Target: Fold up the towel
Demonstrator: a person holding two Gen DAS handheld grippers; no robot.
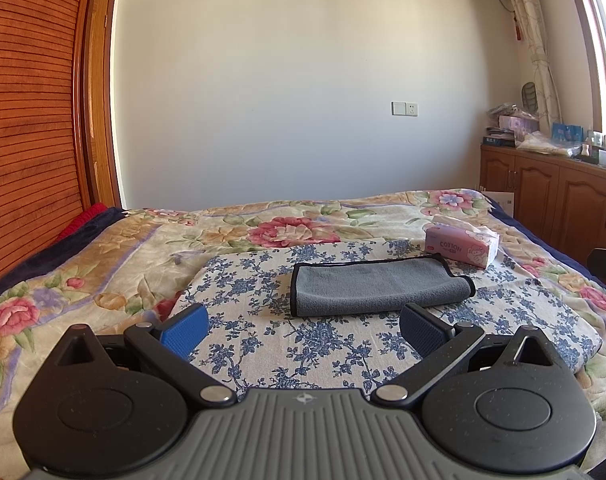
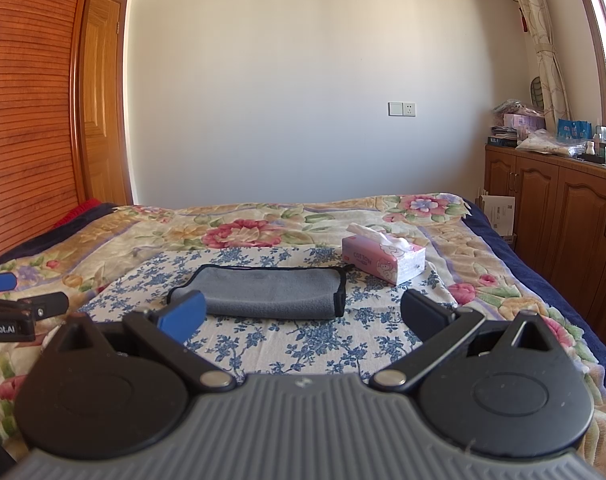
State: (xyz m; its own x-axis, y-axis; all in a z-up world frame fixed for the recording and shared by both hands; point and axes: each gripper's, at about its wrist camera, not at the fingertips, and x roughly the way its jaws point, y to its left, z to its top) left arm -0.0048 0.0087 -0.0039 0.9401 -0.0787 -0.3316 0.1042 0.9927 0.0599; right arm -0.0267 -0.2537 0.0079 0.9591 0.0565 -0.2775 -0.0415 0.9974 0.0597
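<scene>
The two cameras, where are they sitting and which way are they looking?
Left wrist: sits on the left hand-held gripper, open, looking across the bed at the grey towel.
Right wrist: sits on the right hand-held gripper, open, facing the same way; the left one shows at its left edge.
Shared: towel, tissue box, floral blanket, white wall.

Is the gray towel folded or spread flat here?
Folded. The gray towel lies doubled on the blue-flowered cloth, its black-trimmed edges stacked at the right end and a rounded fold along the near side. Neither pair of tongs touches it.
</scene>
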